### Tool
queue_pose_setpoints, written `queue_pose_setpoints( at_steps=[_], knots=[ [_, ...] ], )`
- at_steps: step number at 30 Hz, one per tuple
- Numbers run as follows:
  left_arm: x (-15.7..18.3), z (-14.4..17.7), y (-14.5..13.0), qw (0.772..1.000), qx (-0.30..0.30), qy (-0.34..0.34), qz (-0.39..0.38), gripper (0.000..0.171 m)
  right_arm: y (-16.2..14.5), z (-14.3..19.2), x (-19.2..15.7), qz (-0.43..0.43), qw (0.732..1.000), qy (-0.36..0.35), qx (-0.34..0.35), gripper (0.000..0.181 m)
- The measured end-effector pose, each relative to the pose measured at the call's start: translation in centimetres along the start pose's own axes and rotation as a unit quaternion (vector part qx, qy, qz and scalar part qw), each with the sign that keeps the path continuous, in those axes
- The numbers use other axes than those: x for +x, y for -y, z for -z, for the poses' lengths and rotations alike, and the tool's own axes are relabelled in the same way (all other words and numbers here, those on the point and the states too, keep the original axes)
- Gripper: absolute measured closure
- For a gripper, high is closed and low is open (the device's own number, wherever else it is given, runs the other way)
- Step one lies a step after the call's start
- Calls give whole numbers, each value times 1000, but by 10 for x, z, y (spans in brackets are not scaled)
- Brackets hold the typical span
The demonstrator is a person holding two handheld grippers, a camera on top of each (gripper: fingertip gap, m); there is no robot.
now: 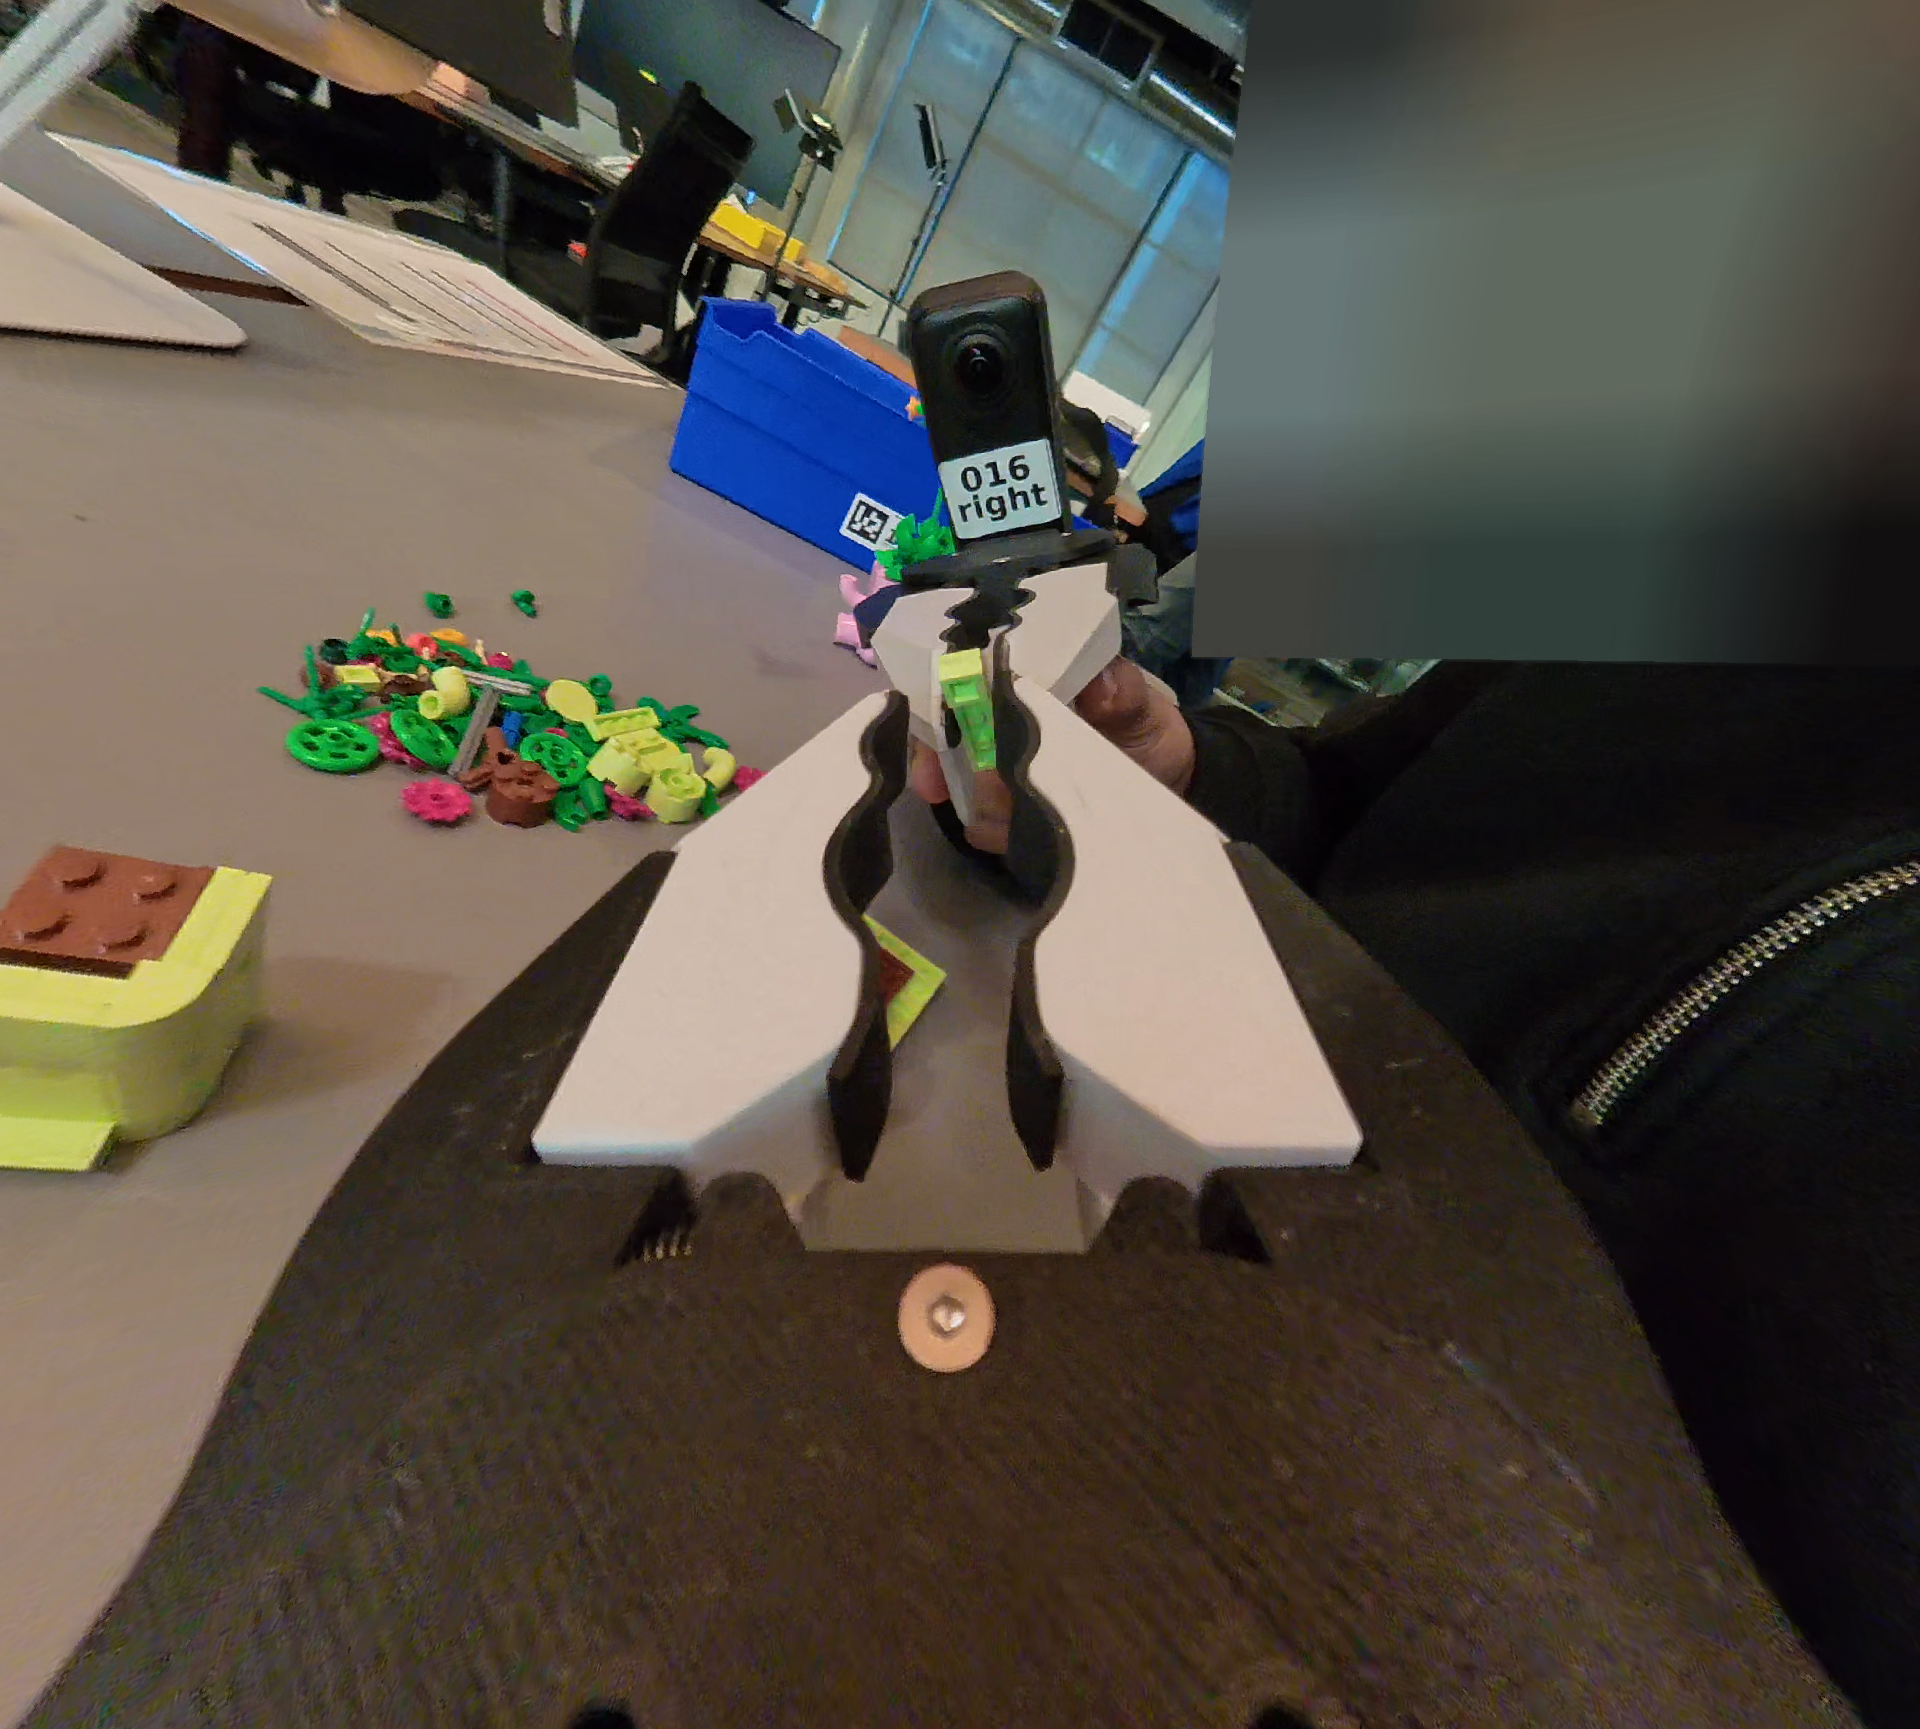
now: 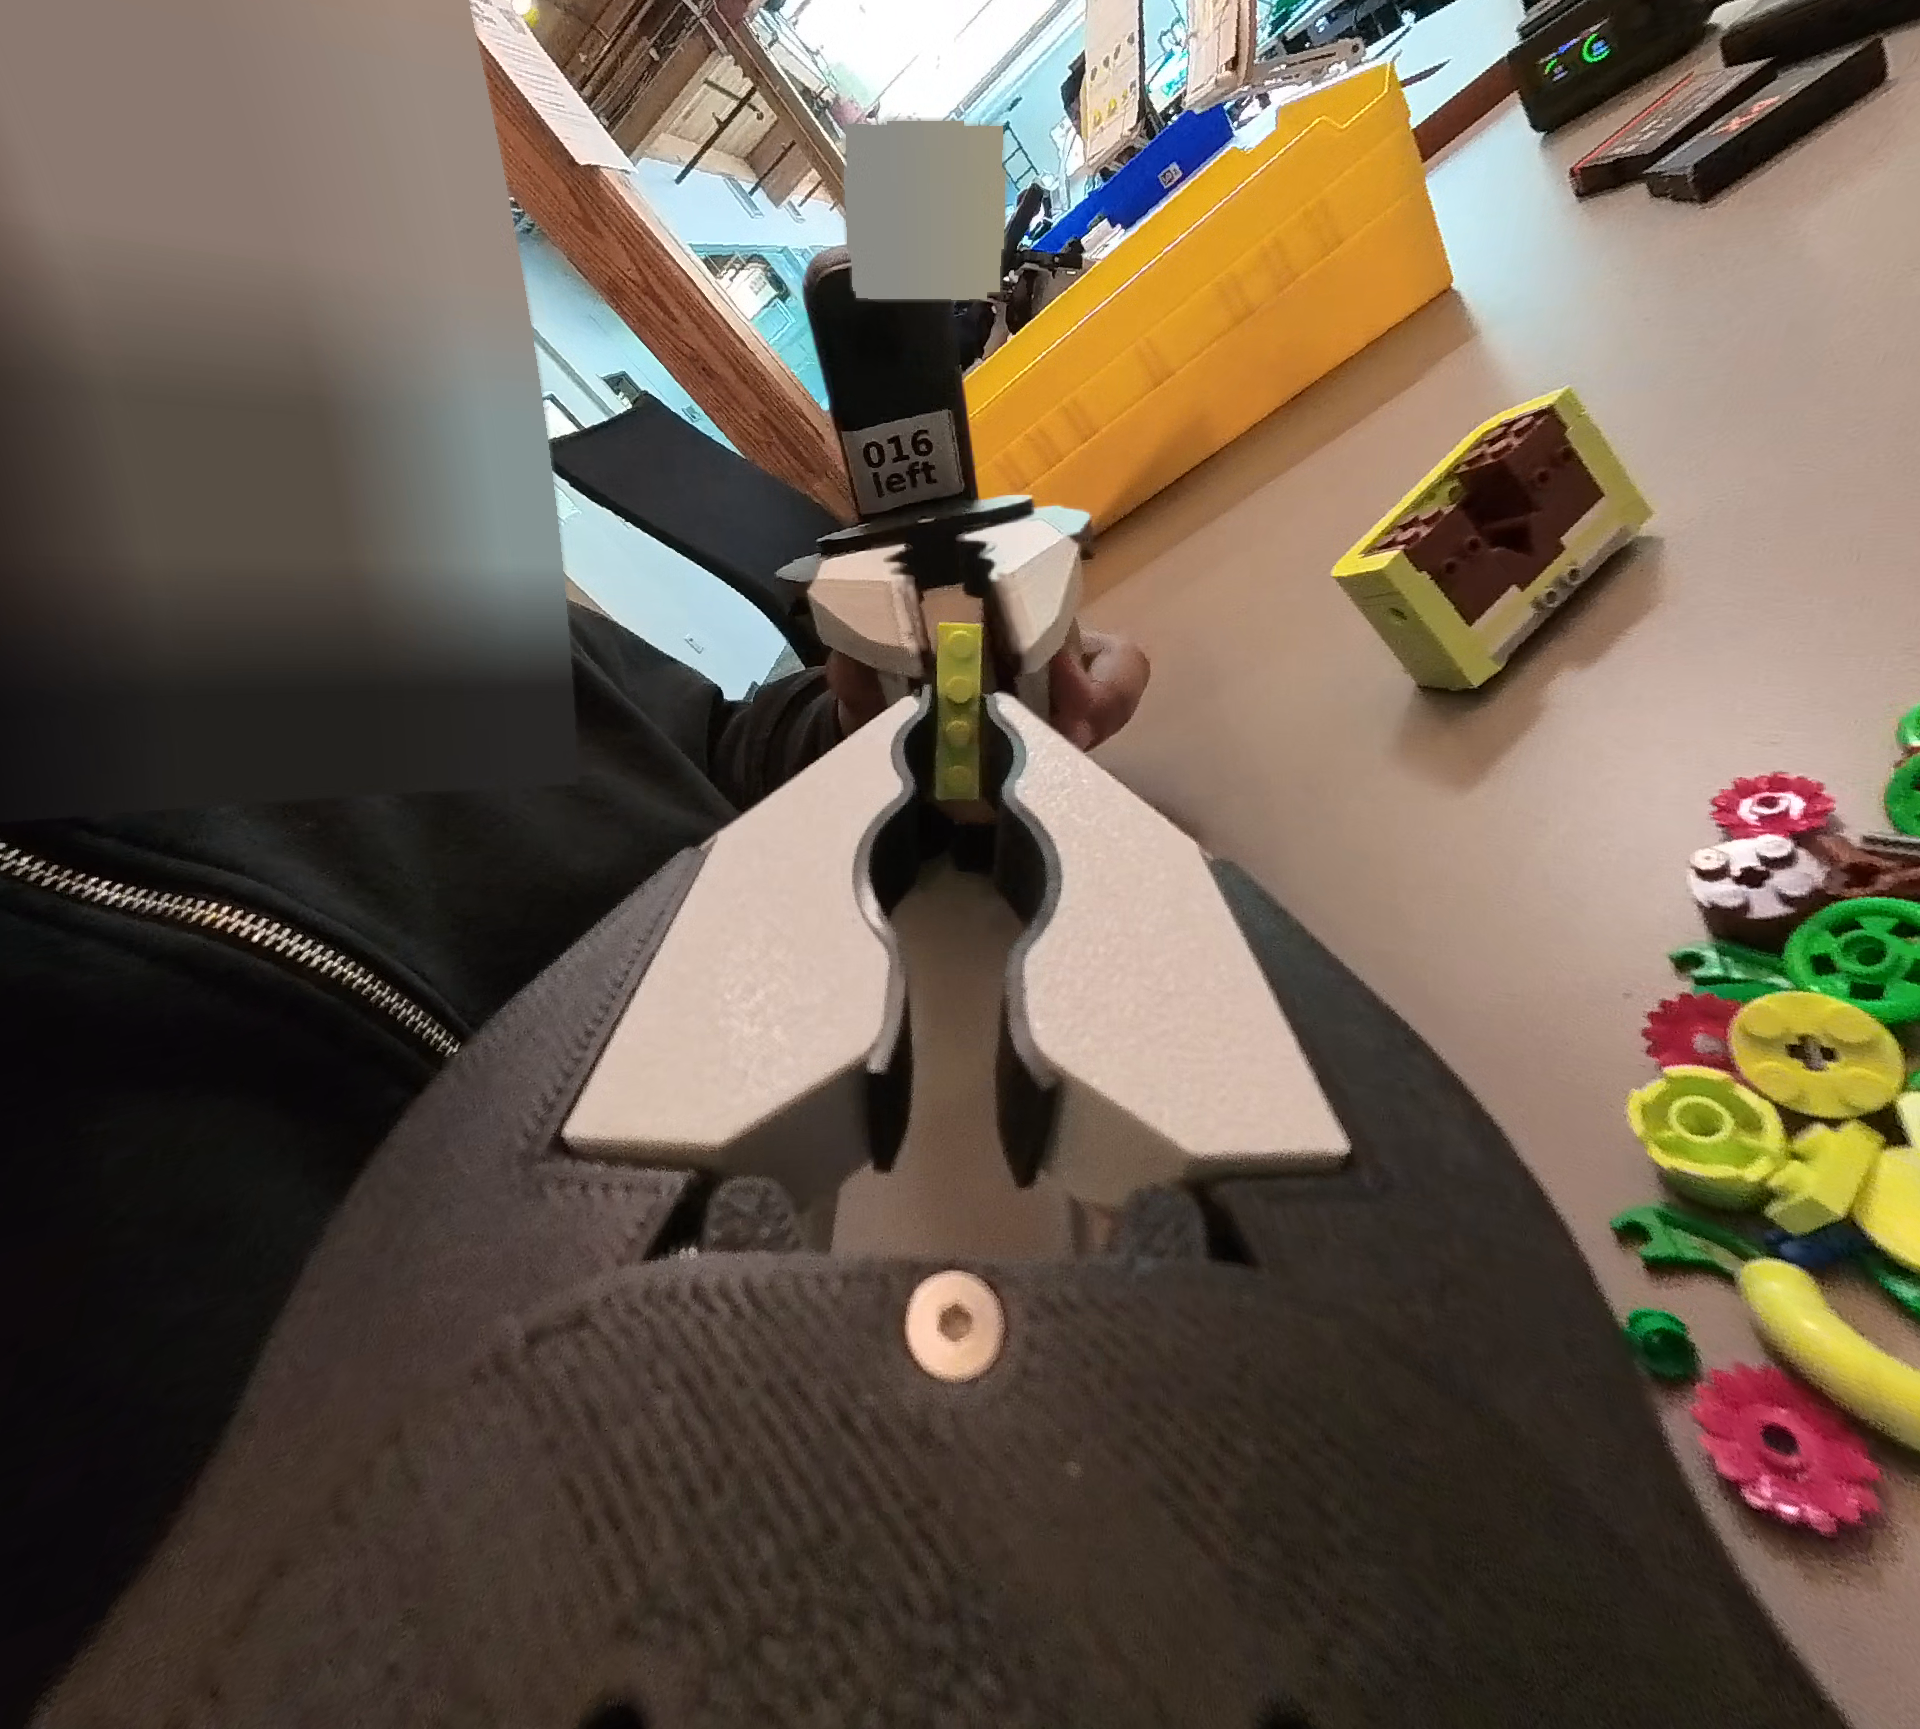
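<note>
Loose green, lime and pink plastic pieces lie heaped mid-desk. Right of them, above the near edge, the left gripper stands narrow around a lime studded plastic strip, though I can't tell whether it bites. The right gripper pinches the strip's other end. I'd hold both square to it.

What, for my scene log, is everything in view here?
lime plate: one, lime, between the tips of both grippers
loose pieces: many, green, lime, pink and brown, heaped on the table
block build: one, lime with brown, on the table apart from the heap
blue bin: one, far side of the table
yellow bin: one, along the table edge
table: one, grey
black jacket: one, with a metal zipper, beside the grippers
left gripper: white fingers, black pads, facing the right one; grip unclear
right gripper: same colours, closed on the plate
</note>
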State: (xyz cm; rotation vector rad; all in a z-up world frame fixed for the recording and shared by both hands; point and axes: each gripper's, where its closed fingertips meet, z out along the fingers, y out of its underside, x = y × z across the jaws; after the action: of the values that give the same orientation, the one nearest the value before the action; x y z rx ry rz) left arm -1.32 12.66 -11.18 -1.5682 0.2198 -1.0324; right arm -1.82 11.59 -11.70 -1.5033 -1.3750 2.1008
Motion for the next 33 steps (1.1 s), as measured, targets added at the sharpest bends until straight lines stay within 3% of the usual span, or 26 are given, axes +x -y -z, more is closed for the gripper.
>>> queue_pose_setpoints(
  at_steps=[2,12,18,23,28,31,33],
  knots=[
    [3,0,0,1000,3,-10,5,168,0,0,0,1,1000,-1,0,176],
    [4,1,3,999,9,-33,39,169,-3,-1,-1,-8,1000,8,-8,176],
    [5,1,3,999,9,-30,33,168,-1,0,-3,-56,998,38,8,176],
    [0,1,1,999,2,-21,45,169,-1,1,3,-49,999,22,11,176],
    [-16,5,2,991,24,-9,135,168,12,10,15,98,992,-81,22,149],
    [-21,4,0,985,27,-5,168,168,12,9,18,242,955,-168,-12,139],
    [-21,1,-2,985,25,0,170,168,10,6,18,306,930,-201,-32,146]
  ],
)
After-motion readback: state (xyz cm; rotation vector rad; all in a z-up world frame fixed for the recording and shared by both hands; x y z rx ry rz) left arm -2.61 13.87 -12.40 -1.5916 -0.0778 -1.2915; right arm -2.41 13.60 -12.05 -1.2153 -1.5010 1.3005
